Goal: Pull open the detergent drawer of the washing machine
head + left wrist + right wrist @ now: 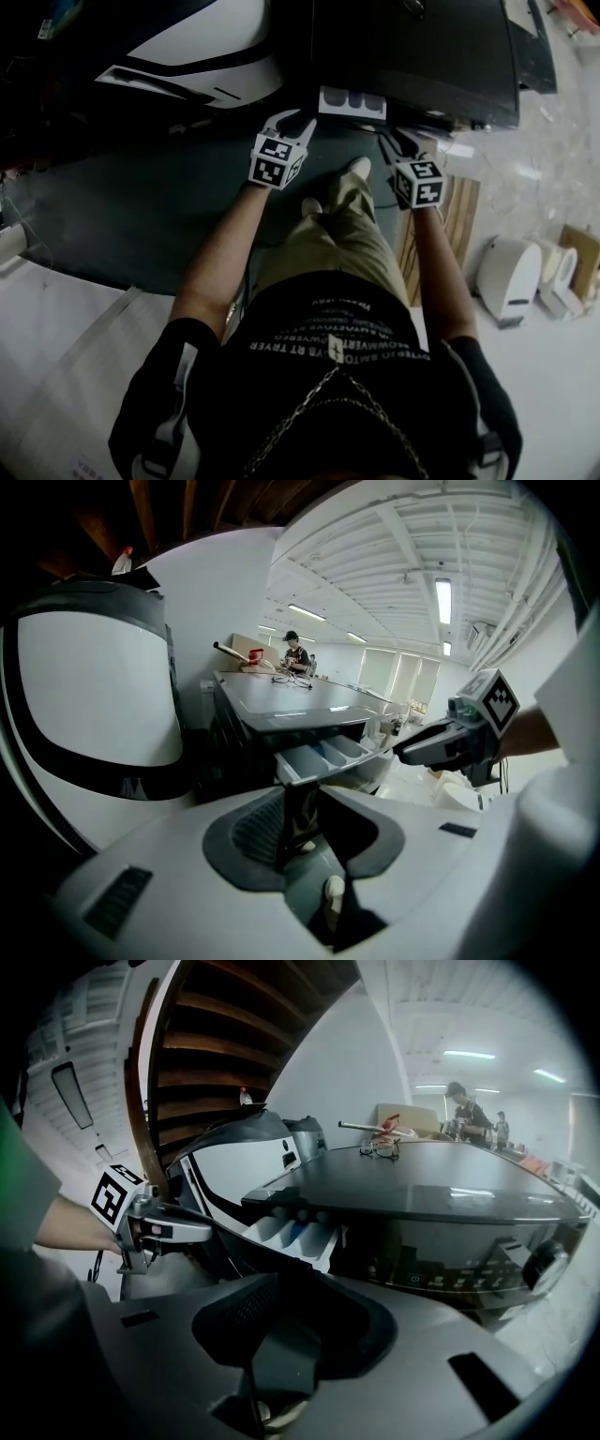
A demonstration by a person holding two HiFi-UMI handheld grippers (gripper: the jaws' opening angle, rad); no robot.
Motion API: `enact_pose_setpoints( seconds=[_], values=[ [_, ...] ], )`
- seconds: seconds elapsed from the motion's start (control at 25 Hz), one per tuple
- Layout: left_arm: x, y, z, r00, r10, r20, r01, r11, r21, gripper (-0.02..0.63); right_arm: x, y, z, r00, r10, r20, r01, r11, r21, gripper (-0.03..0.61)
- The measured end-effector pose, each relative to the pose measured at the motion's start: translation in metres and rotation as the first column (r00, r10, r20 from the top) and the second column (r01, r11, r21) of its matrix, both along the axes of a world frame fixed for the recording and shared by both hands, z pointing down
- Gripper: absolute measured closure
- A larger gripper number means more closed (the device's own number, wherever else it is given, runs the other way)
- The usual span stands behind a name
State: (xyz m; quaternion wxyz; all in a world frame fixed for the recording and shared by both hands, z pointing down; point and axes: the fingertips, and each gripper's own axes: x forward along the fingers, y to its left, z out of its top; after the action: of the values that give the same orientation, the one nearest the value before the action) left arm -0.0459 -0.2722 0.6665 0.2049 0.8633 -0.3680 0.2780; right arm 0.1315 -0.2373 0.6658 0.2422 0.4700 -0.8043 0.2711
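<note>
Grey washing machine top (422,1190) | detergent drawer (286,1235) out | white ceiling (403,574) | pale floor (553,403)

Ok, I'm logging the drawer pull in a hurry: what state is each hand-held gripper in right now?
Left hand-held gripper: shut, holding nothing.
Right hand-held gripper: shut, holding nothing.

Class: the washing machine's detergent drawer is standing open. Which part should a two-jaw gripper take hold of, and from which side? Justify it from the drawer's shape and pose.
Probably the front panel of the detergent drawer, approached straight on from in front of the washing machine. The drawer juts out level with its compartments open upward, so only the front edge offers top and underside faces for jaws set one above the other.
</note>
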Motion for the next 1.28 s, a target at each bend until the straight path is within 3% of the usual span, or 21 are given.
enact_pose_setpoints(
  seconds=[0.64, 1.28],
  values=[
    [-0.004, 0.046, 0.001, 0.998, 0.054, 0.032, -0.053, 0.998, -0.023, 0.512, -0.002, 0.042, 0.002, 1.000, 0.029, 0.005, -0.029, 0.999, -0.025, 0.469],
    [-0.006, 0.084, 0.003, 0.998, 0.053, 0.040, -0.051, 0.998, -0.045, 0.512, -0.003, 0.080, 0.004, 0.999, 0.036, 0.018, -0.035, 0.998, -0.060, 0.469]
  ],
)
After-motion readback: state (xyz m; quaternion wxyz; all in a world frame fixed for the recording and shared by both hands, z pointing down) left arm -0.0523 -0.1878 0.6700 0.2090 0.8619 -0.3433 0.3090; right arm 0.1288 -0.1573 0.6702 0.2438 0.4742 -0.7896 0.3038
